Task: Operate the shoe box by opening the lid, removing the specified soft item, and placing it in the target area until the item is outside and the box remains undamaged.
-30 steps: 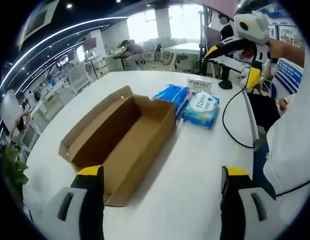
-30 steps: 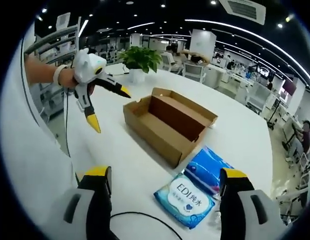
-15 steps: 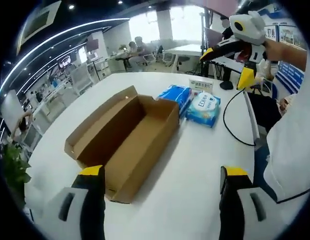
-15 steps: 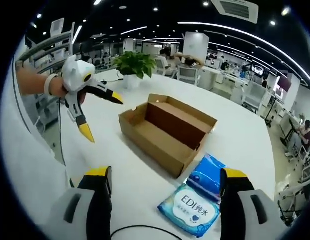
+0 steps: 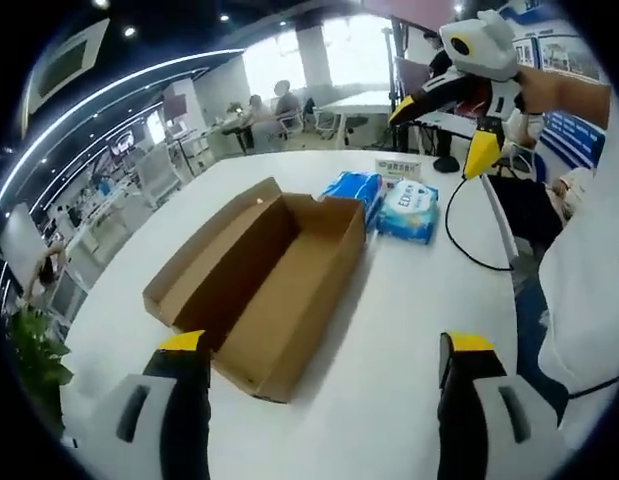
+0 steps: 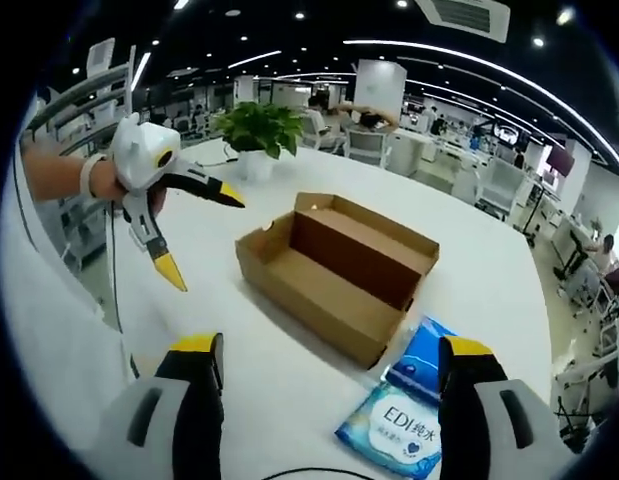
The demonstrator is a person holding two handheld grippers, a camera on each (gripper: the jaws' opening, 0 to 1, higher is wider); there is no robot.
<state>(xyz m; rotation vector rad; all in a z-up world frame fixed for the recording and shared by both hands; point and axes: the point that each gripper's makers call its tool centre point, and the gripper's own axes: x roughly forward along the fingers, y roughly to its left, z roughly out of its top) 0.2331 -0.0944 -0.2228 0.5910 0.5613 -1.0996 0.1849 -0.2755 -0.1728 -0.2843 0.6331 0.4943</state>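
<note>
White tabletop (image 5: 409, 330) carries the open, empty-looking shoe box (image 5: 264, 280) with two wipe packs (image 5: 407, 212) just beside it, while I hold left gripper (image 5: 324, 400) and right gripper (image 6: 324, 400) fingers spread and empty; a careless swing could dent the cardboard.

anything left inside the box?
The box is open, and the floor that shows looks bare in both views. The near wall hides a strip of floor in the right gripper view. Two wipe packs lie outside, beside one end.
</note>
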